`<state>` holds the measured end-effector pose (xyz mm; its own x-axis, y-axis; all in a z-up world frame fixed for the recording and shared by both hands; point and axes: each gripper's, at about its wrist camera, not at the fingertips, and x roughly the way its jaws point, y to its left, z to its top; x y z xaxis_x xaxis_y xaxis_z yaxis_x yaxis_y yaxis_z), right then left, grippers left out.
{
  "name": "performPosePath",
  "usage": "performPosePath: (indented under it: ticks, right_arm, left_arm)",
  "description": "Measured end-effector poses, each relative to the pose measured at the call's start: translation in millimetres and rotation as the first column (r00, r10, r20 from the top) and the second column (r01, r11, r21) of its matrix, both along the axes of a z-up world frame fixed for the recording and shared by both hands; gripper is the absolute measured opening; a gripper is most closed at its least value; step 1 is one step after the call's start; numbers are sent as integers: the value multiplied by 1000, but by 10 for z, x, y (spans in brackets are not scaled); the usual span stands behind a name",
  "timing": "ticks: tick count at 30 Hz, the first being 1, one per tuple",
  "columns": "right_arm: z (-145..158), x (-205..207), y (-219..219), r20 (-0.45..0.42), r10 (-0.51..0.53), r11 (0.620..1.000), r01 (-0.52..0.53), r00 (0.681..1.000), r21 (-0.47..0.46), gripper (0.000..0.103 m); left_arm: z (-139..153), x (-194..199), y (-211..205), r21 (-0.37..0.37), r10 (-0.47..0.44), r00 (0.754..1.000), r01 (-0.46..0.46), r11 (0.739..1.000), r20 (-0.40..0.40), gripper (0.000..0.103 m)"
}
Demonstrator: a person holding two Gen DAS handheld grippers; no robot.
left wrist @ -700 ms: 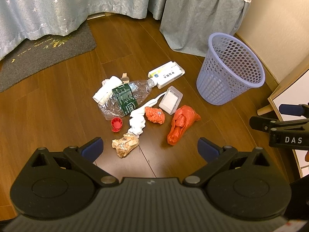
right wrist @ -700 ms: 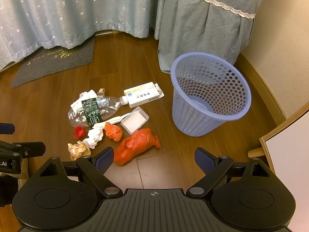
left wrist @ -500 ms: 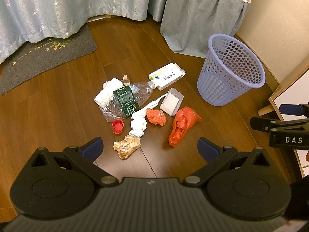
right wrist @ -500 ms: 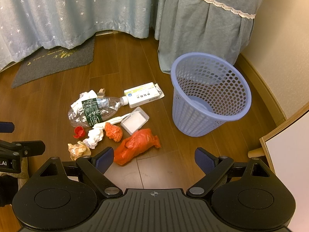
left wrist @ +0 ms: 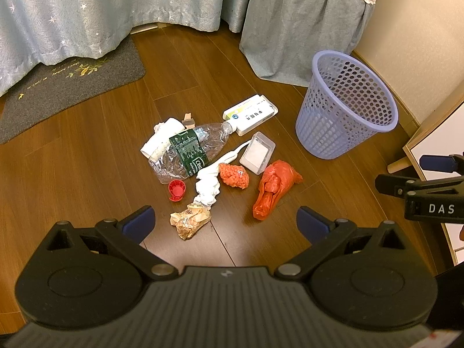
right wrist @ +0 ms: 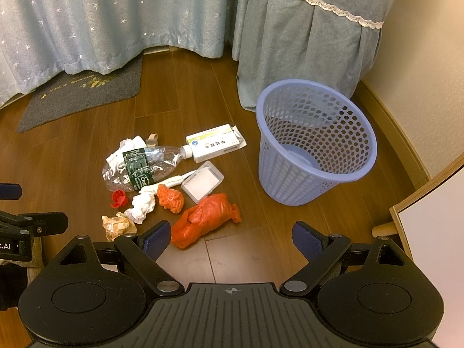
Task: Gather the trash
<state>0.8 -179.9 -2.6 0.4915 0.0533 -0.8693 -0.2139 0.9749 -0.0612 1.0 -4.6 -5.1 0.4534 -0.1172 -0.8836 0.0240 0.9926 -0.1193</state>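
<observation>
Black plastic fills the bottom of both wrist views: the left claw and the right claw each hang over the wooden floor with blue-padded jaws spread wide and nothing between them. Just beyond the left claw, at centre frame, lies a crumpled tan wrapper, with a red cap to its left and a twisted white tissue above it. To the right lie an orange mesh wad and an orange plastic bag. Farther up sit a clear tray, a crushed clear bottle with a green label, a white paper wad and a white box. At right of frame the lavender basket stands upright, apart from the litter. A grey mat and pale blue curtains fill the upper left.
</observation>
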Motion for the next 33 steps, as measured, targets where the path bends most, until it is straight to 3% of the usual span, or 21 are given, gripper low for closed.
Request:
performPosePath:
  ticks: [20,28,33]
  right_arm:
    - [17,5,0,4,-8,1000,8,1000,7,89]
    - [215,-11,-36,51,-10,999,8,999,34,89]
    - [456,35,-225,71,-64,990,54,995,131,89]
  left_arm:
    - [59,26,-42,-12,2,1000,-2,1000,15,102]
    - [147,57,-38,-34,13,1000,-12,999,28,102]
    - [311,33,-26,-30,14,997,-11,999,75,102]
